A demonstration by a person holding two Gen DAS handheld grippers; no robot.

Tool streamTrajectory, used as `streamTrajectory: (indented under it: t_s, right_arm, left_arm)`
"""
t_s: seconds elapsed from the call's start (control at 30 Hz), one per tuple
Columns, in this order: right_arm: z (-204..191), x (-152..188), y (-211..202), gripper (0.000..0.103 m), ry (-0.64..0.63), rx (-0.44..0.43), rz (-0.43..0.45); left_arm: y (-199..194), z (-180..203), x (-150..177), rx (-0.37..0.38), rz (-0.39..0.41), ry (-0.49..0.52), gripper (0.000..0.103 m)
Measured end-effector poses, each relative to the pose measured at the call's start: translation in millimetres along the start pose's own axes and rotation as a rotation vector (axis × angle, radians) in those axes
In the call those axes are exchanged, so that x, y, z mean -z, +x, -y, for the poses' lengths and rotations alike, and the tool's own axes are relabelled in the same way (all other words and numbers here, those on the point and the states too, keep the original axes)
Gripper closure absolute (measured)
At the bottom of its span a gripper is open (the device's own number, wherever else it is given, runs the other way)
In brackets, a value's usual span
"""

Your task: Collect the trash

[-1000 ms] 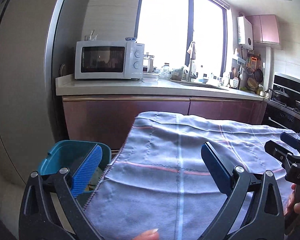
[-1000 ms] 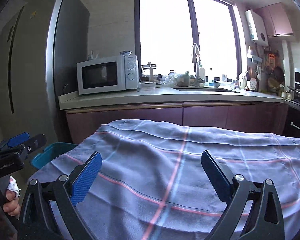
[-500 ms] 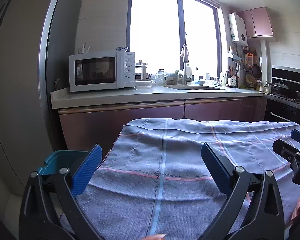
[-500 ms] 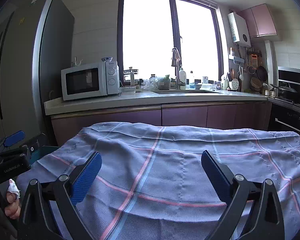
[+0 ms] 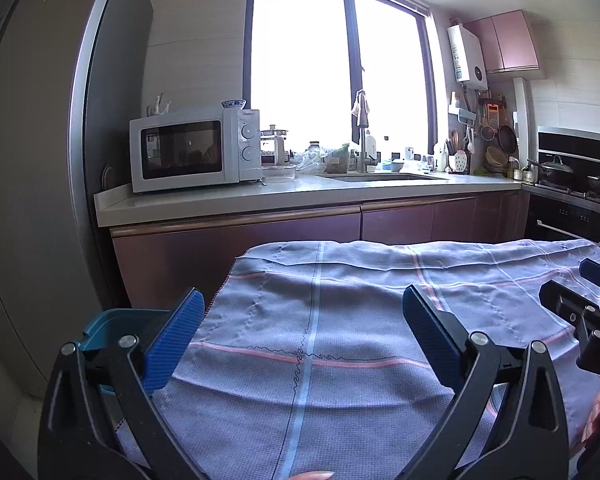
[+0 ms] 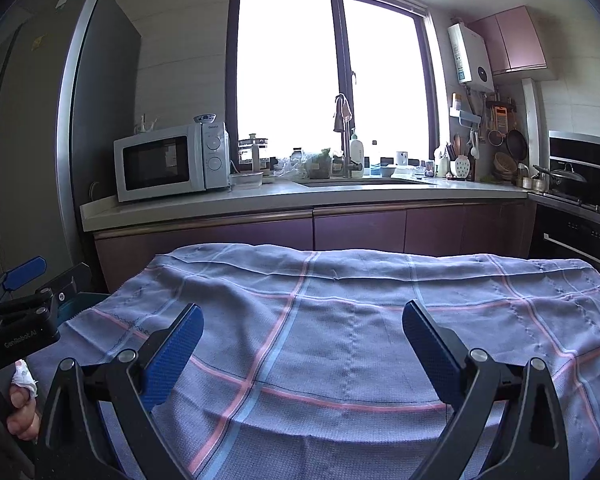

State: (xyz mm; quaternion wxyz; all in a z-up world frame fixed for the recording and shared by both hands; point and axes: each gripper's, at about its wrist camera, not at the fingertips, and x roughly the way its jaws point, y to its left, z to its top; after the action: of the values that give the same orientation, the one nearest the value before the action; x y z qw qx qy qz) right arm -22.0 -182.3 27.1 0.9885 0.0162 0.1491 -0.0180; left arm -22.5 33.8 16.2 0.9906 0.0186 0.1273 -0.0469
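Left wrist view: left hand-held gripper (image 5: 300, 328) wide, empty; right hand-held gripper (image 6: 302, 334) likewise. No trash visible on the checked cloth (image 5: 340, 320); teal bin (image 5: 112, 324) near left; collecting looks unstarted.

In front of you the table (image 6: 580, 408) is covered edge to edge by a blue-grey cloth (image 6: 340, 320) with pink and light-blue stripes, creased along its far edge and draped over the left edge, with nothing else visibly lying on it.
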Motion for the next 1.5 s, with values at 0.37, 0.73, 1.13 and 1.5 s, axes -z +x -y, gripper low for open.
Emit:
streamTrajectory:
  t_s: [0.37,0.73,1.13,1.5]
  right_arm:
    - [2.4,-0.8,-1.3,0.007,0.002,0.012,0.006]
    - [2.0,-1.6,-0.8,0.007,0.010,0.015,0.008]
    - [4.3,-1.7,-3.3,0.007,0.019,0.021,0.023]
    - [6.8,-1.1,-5.4,0.007,0.028,0.028,0.031]
  left_arm:
    - [0.5,1.5,-0.3,0.009,0.001,0.000,0.005]
    - [0.6,2.5,0.8,0.000,0.007,-0.006,0.006]
    - [-1.4,2.8,1.0,-0.006,0.016,-0.012,0.006]
    - [-4.9,3.7,1.9,-0.012,0.030,-0.006,0.005]
